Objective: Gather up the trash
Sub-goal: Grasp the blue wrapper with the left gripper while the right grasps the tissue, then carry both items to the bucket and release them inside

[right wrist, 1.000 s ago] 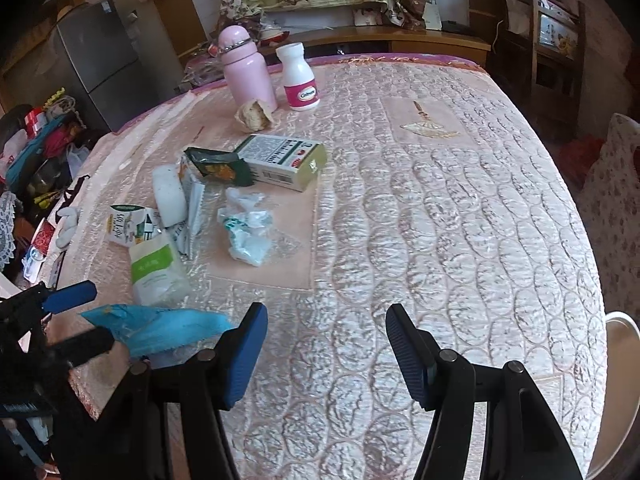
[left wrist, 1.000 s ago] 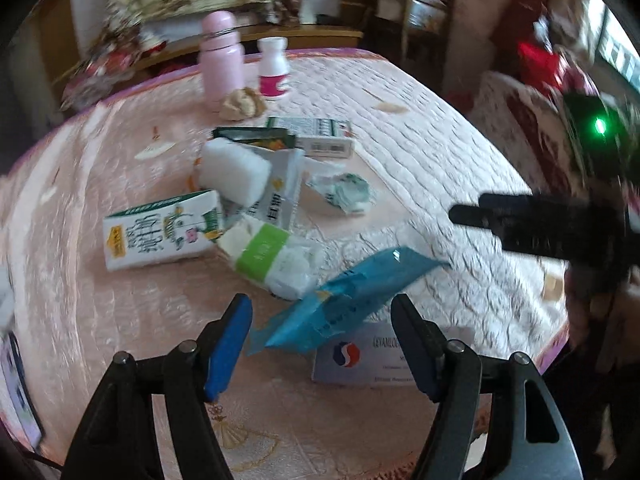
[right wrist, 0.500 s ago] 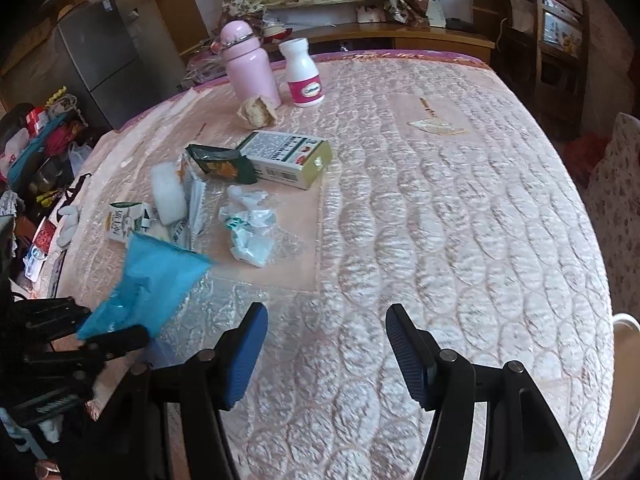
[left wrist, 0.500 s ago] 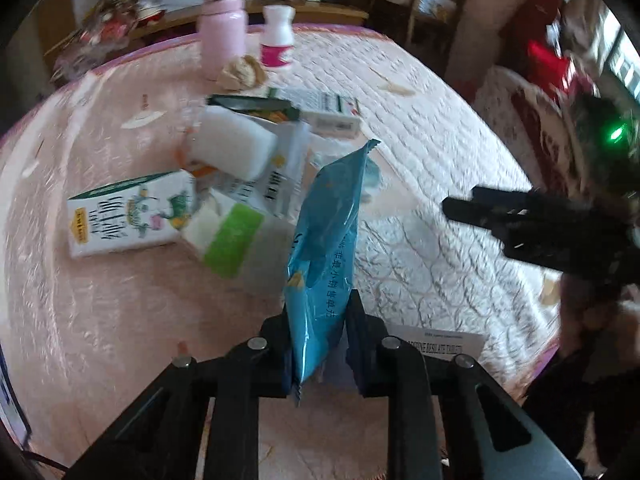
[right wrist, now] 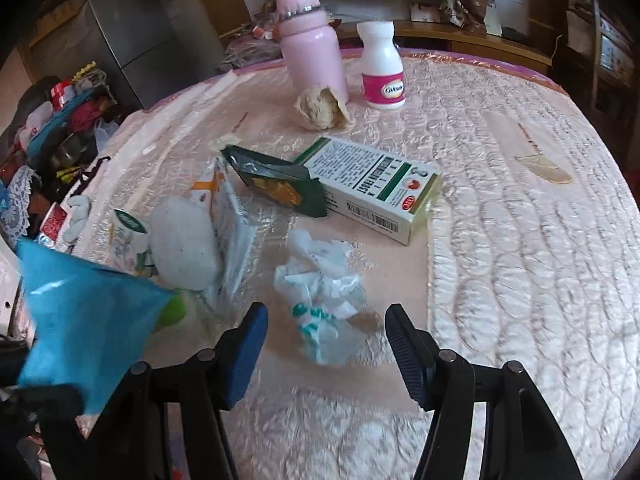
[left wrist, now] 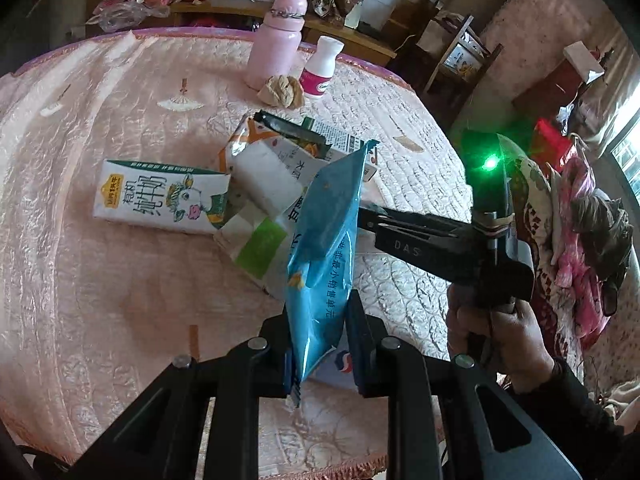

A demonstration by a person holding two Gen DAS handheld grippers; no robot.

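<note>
right wrist: crumpled wrapper (right wrist: pixel 324 300) between gripper (right wrist: pixel 326 344) fingers

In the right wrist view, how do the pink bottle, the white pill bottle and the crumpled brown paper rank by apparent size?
Largest to smallest:
1. pink bottle
2. white pill bottle
3. crumpled brown paper
They stand close together, so nearness hardly distorts this.

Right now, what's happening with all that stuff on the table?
A person is clearing rubbish off the table with a gripper in each hand. The left gripper has just closed on a blue packet and holds it up. The right gripper is open, with a crumpled plastic wad lying on the table just ahead of its jaws. A milk carton and other wrappers are not yet picked up.
</note>
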